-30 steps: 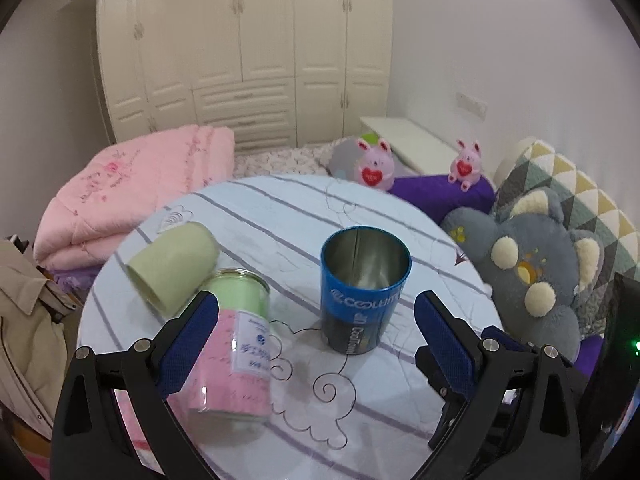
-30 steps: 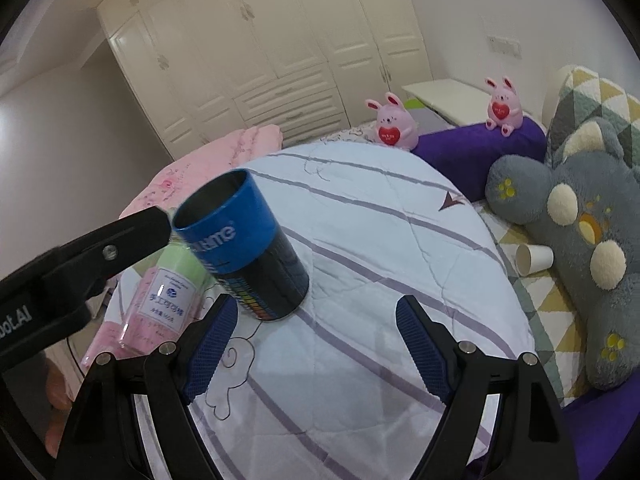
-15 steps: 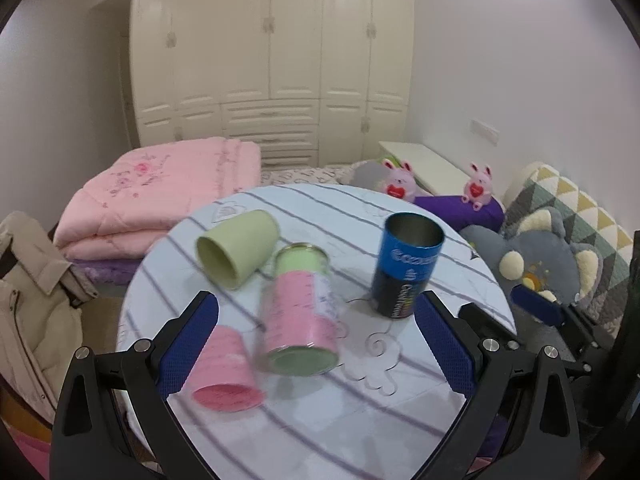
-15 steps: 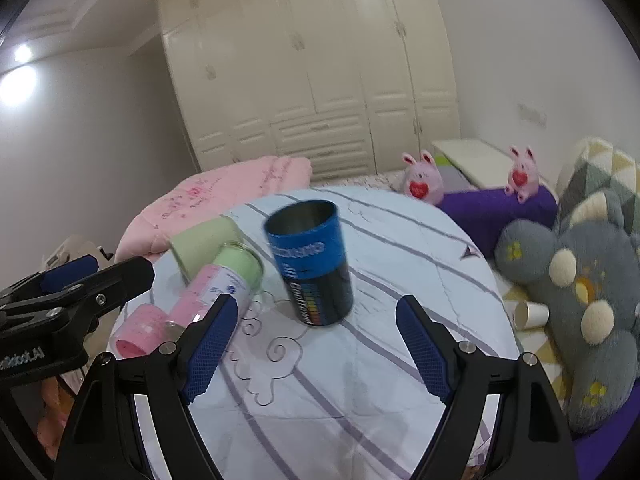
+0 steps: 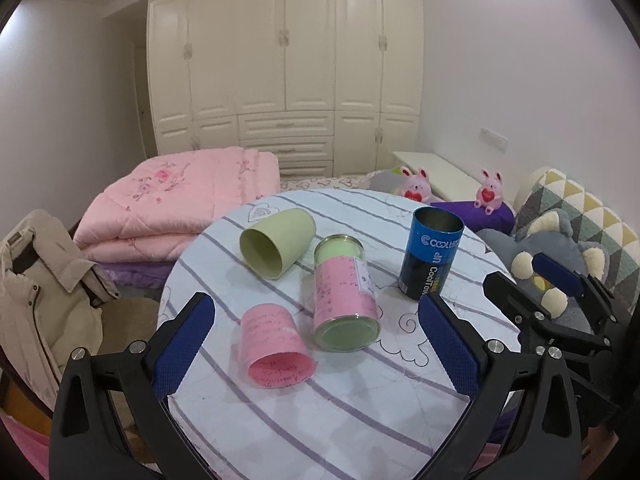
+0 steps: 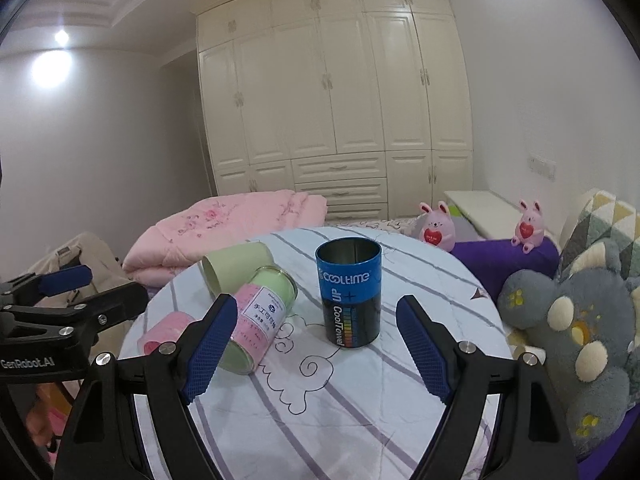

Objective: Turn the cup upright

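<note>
Cream wardrobe doors fill the far wall, and before me a round table under a striped white cloth carries four cups. One blue metal tin stands mouth up already; a pale green plastic cup, a pink-labelled green can and a small pink cup lie on their sides. Both my left gripper and right gripper hang spread wide, holding nothing. I judge the pale green cup light, stiff and slick, liable to roll; I would pinch across its wall near the rim.
</note>
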A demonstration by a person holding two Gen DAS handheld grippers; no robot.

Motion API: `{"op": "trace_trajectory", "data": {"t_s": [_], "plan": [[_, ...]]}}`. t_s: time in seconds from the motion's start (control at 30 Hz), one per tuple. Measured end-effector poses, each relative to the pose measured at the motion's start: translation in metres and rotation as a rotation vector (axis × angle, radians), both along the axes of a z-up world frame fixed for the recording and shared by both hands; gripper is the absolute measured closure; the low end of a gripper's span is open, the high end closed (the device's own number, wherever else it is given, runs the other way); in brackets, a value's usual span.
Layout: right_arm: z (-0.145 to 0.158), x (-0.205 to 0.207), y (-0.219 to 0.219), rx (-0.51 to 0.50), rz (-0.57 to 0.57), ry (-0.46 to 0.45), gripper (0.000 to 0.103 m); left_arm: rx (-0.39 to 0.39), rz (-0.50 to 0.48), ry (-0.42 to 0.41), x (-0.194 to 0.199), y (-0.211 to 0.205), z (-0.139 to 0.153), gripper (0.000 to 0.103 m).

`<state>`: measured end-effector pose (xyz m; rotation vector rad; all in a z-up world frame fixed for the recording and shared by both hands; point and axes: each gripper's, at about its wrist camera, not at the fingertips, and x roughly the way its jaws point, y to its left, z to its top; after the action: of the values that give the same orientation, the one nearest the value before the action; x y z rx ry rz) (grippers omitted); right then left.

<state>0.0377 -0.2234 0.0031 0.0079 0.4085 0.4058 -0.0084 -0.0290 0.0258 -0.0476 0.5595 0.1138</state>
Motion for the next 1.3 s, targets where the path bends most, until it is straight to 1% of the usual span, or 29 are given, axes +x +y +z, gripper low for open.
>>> {"op": "trace_trajectory", "data": {"t_s": [0.2,0.33,0.67,1.0,1.13,1.3], "plan": [[-0.001,-0.001,0.005,-0.024,-0.001,-0.004,0.02,0.003,0.009,0.01,-0.003,0.003,-0.004,0.0],[0.0,-0.005,0.007,-0.027,-0.001,-0.018,0.02,0.0,0.013,0.018,-0.002,0.004,-0.007,0.0],[0.0,-0.004,0.006,-0.02,-0.01,-0.019,0.02,-0.003,0.007,0.024,0.0,0.002,-0.009,0.0],[0.0,-0.006,0.007,-0.023,-0.014,-0.032,0.02,0.001,-0.002,-0.007,-0.003,-0.003,-0.009,0.0],[0.003,-0.011,0.007,-0.026,-0.013,-0.059,0.02,0.003,-0.001,-0.009,-0.002,-0.003,-0.01,0.0],[0.004,-0.011,0.007,-0.023,-0.019,-0.061,0.02,-0.001,-0.001,-0.013,-0.001,-0.003,-0.01,0.0]]}}
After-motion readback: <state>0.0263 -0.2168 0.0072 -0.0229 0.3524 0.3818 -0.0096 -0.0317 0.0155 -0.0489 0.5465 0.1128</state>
